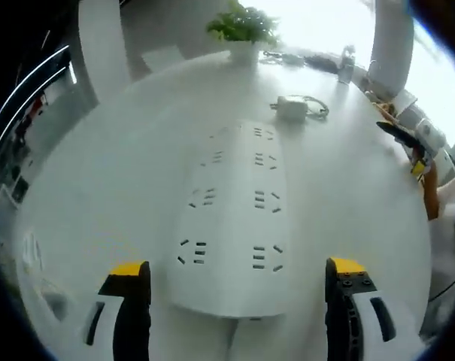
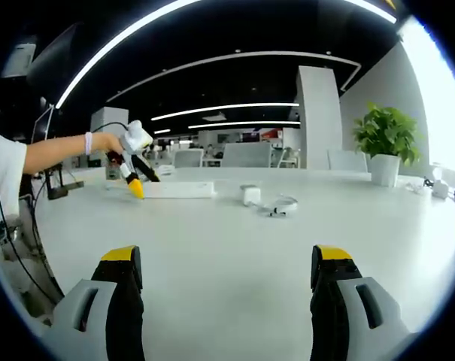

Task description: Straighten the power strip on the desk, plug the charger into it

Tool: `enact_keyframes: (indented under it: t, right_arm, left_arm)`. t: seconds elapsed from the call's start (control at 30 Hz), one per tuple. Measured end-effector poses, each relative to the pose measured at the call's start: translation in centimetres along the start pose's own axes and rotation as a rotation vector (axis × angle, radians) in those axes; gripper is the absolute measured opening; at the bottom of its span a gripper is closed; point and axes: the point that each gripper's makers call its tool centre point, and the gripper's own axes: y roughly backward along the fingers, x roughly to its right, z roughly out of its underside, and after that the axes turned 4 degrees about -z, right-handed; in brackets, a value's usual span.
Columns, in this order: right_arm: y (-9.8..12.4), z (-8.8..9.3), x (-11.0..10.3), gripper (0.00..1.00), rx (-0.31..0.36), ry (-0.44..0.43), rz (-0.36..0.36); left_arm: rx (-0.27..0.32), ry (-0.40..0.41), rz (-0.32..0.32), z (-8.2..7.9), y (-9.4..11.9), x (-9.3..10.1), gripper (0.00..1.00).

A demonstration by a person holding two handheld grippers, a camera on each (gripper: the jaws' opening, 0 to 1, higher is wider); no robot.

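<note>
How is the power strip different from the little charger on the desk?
The power strip is a long flat bar dotted with socket holes; the charger is a small plain block. The power strip's cord leaves its near end and runs out of view, while the charger has a loose cable coiled beside it. The power strip lies between the left gripper fingers; the charger sits farther off, untouched. Both are white and rest on the white desk.

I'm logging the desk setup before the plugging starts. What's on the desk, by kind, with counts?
Power strip: 1
Charger with its coiled cable: 1
Potted plant: 1
Total: 3, leaving out the small blurred items at the desk's far edge.
</note>
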Motion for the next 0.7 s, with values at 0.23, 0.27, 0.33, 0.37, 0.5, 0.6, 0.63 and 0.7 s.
enact_keyframes:
  t: [0.23, 0.27, 0.33, 0.37, 0.5, 0.6, 0.63, 0.7]
  right_arm:
    - [0.0, 0.1, 0.2, 0.93, -0.002, -0.002, 0.007]
    - [0.0, 0.1, 0.2, 0.93, -0.003, -0.003, 0.007]
    - [-0.1, 0.2, 0.2, 0.93, -0.005, -0.004, 0.006]
    - [-0.1, 0.2, 0.1, 0.93, -0.005, -0.003, 0.004]
    - [-0.1, 0.3, 0.1, 0.93, -0.008, -0.002, 0.004]
    - [-0.1, 0.3, 0.1, 0.93, -0.007, -0.004, 0.006]
    - [0.0, 0.3, 0.1, 0.93, -0.007, -0.004, 0.007]
    - [0.0, 0.3, 0.2, 0.93, -0.008, -0.004, 0.010]
  left_arm:
    - [-0.005, 0.038, 0.034, 0.1, -0.1, -0.1, 0.94]
    - [-0.003, 0.041, 0.041, -0.1, -0.2, -0.4, 0.94]
    - [0.001, 0.036, 0.040, -0.1, -0.3, -0.5, 0.92]
    - [0.001, 0.034, 0.039, -0.1, -0.3, -0.5, 0.92]
    - [0.005, 0.030, 0.029, -0.1, -0.4, -0.7, 0.86]
    - [0.001, 0.021, 0.014, -0.5, -0.6, -2.1, 0.82]
    - [0.004, 0.022, 0.018, -0.6, -0.6, -2.2, 0.82]
    - [0.009, 0.014, 0.024, -0.6, -0.7, -2.2, 0.80]
